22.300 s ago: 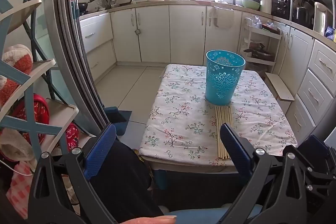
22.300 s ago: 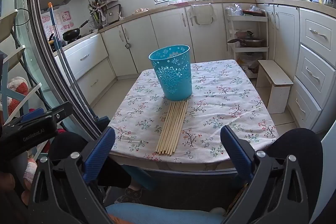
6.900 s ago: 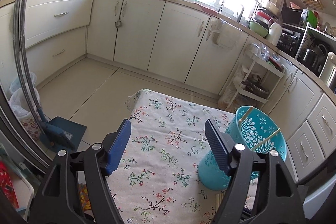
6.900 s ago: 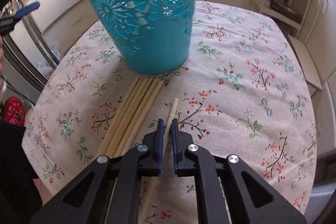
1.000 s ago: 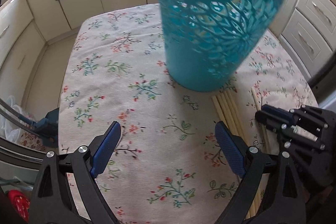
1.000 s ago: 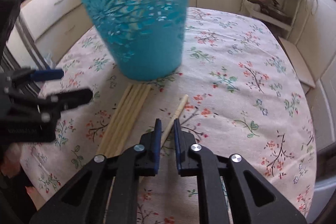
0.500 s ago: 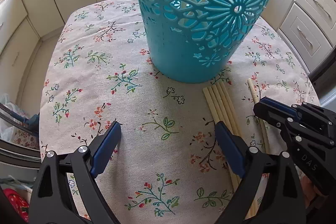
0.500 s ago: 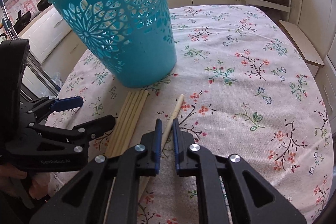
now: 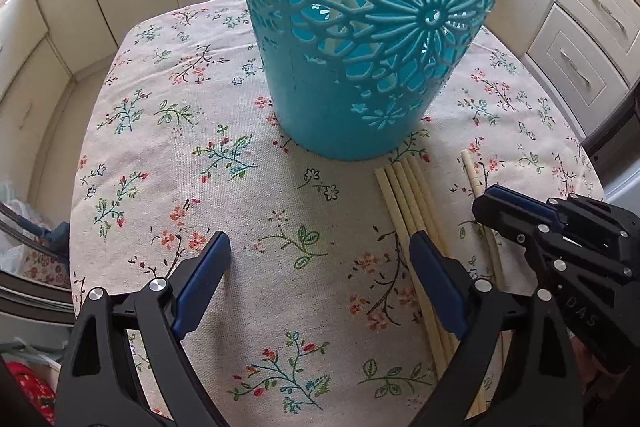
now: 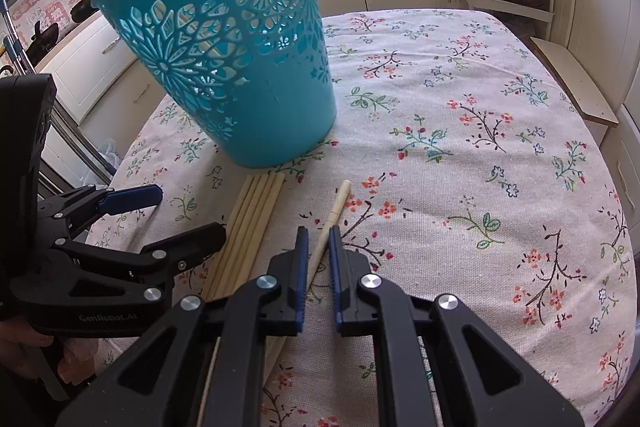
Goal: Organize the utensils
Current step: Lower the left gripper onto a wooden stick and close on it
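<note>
The teal basket (image 10: 224,59) has steadied at twelve o'clock, the right gripper (image 10: 318,247) still pinches one chopstick (image 10: 334,209) on the tablecloth (image 10: 480,147), ready to lift, and the left gripper (image 9: 316,263) hovers open.

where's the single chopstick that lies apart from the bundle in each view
Left wrist: single chopstick at right, running under the right gripper.
Right wrist: lower centre, running between that gripper's jaws.
Shared landmark: teal basket, beyond its far tip in both.
</note>
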`<state>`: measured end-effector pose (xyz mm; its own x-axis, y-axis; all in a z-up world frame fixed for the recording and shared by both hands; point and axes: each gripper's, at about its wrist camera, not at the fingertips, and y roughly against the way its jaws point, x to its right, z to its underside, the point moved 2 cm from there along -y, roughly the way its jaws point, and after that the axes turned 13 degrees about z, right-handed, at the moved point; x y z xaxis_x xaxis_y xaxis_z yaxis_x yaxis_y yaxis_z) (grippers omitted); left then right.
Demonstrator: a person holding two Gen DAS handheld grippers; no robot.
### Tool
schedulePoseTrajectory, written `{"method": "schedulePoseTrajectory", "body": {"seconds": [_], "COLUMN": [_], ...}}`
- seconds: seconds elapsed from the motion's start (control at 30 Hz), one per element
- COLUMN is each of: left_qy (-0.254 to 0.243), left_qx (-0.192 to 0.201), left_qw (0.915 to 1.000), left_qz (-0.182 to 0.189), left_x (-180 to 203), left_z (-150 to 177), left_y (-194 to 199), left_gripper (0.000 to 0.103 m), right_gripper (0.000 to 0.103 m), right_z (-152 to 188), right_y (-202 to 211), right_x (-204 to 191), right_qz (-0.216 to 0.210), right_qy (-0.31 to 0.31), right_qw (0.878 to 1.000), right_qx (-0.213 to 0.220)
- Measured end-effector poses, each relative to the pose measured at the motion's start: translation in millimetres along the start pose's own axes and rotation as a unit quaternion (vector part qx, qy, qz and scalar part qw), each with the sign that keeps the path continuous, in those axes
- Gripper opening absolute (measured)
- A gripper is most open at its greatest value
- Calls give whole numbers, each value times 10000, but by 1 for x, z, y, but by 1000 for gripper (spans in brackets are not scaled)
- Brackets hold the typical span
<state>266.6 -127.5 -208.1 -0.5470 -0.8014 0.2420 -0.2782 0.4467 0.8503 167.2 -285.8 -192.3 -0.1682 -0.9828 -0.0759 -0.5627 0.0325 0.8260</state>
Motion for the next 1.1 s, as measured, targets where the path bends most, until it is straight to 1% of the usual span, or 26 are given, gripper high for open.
{"method": "schedulePoseTrajectory", "body": {"seconds": [0.27, 0.37, 0.47, 0.57, 0.67, 0.73, 0.77, 0.83, 0.87, 0.93, 0.97, 1.0, 1.03, 1.1], "left_qy": [-120, -73, -136, -154, -203, -301, -347, -434, -462, -489, -483, -453, -442, -441], "left_qx": [56, 46, -14, -9, 27, 67, 84, 110, 125, 153, 147, 123, 100, 64], "left_qw": [9999, 9999, 9996, 9995, 9996, 9994, 9993, 9990, 9989, 9986, 9986, 9985, 9984, 9982], "left_qz": [-61, -73, -254, -265, -208, -151, -118, -45, -5, 105, 165, 279, 350, 411], "left_x": [13, 7, 3, 4, 7, 11, 14, 18, 20, 22, 22, 22, 21, 20], "left_z": [1, 1, 2, 1, 2, 2, 1, 2, 2, 2, 1, 1, 1, 0], "left_y": [0, 1, -2, -1, -1, 0, 0, 1, 1, 2, 3, 4, 3, 3], "left_gripper": [88, 88, 87, 87, 83, 75, 72, 59, 55, 33, 27, 18, 14, 10], "right_gripper": [11, 11, 11, 11, 11, 11, 11, 11, 11, 11, 11, 11, 11, 11], "right_z": [0, 0, 0, 0, 0, 0, 0, 0, 0, 0, 0, 0, 0, 0], "right_y": [0, -1, 0, 0, 0, 0, 0, 0, 0, 0, 0, 0, 0, 0], "right_x": [1, 1, 0, 0, 1, 0, 0, 1, 0, 1, 1, 1, 1, 1], "right_qz": [-7, -9, -15, -21, -22, -27, -28, -29, -28, -29, -31, -31, -33, -35], "right_qy": [4, -1, -5, -11, -14, -19, -19, -23, -23, -20, -22, -23, -24, -27], "right_qw": [10000, 10000, 10000, 10000, 10000, 10000, 10000, 10000, 10000, 10000, 10000, 10000, 10000, 10000], "right_qx": [1, -1, -1, -6, -9, -6, -6, -7, -6, -6, -6, -7, -7, -9]}}
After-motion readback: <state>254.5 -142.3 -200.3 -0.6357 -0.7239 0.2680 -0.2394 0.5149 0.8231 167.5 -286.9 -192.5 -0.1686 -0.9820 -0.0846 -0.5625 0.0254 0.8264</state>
